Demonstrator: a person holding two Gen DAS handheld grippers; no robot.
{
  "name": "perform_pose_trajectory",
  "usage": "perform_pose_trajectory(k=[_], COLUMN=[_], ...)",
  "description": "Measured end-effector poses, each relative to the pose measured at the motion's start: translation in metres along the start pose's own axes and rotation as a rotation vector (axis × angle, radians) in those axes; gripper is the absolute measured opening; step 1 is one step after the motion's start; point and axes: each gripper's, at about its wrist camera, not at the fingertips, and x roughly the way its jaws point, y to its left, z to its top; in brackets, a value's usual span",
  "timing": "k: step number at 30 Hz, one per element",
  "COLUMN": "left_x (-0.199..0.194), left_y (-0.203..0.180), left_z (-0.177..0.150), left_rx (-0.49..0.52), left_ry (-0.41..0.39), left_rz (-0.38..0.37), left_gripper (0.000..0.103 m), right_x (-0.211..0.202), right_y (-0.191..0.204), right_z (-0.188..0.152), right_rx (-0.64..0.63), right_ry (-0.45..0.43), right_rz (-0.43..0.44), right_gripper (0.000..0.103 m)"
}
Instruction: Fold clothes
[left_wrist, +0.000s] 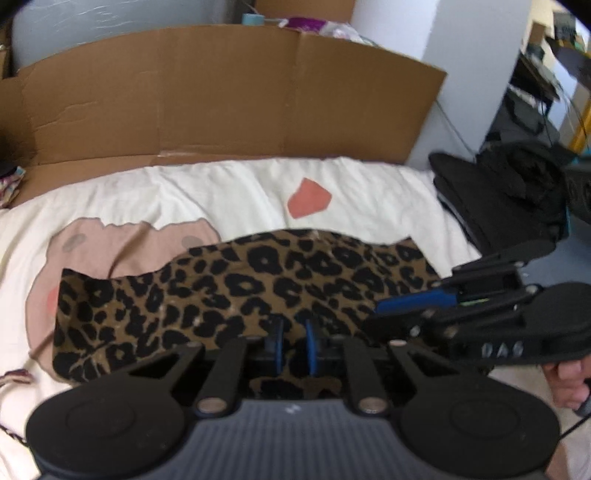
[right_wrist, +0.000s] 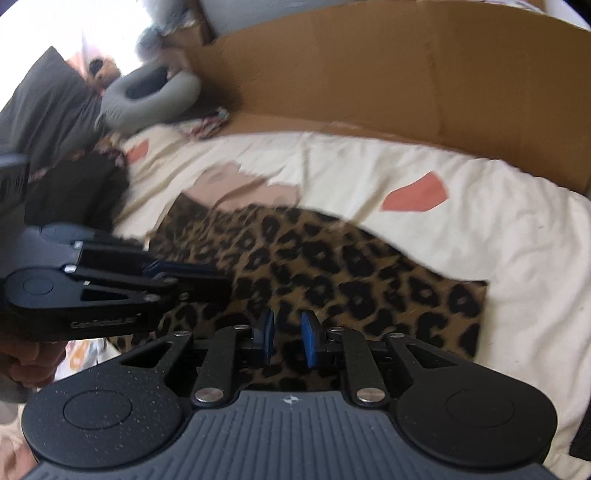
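Note:
A leopard-print garment (left_wrist: 258, 280) lies spread across a white bedspread (left_wrist: 221, 188) that has pink and red patches. My left gripper (left_wrist: 292, 345) is at the garment's near edge, its blue pads close together with leopard cloth pinched between them. My right gripper (right_wrist: 288, 338) grips the same near edge a little further right, its pads also narrow on the cloth. Each gripper shows in the other's view: the right gripper (left_wrist: 375, 314) comes in from the right, the left gripper (right_wrist: 221, 286) from the left. A hand (left_wrist: 569, 380) holds the right one.
A flattened cardboard sheet (left_wrist: 221, 103) stands behind the bed. A stack of black folded clothes (left_wrist: 498, 192) sits at the bed's right end. A grey neck pillow (right_wrist: 147, 96) and a dark pillow (right_wrist: 48, 110) lie at the left end.

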Motion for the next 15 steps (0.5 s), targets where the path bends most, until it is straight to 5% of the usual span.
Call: perform_pose_trajectory(k=[10, 15], left_x=[0.023, 0.024], left_y=[0.011, 0.013], left_z=[0.002, 0.003], left_rx=[-0.019, -0.028], left_ry=[0.027, 0.029], left_rz=[0.015, 0.013], left_gripper=[0.009, 0.007], right_x=[0.016, 0.004], right_y=[-0.007, -0.002], right_z=[0.003, -0.004], right_rx=[-0.016, 0.000], right_ry=[-0.001, 0.001], right_rz=[-0.131, -0.069], right_gripper=[0.023, 0.023])
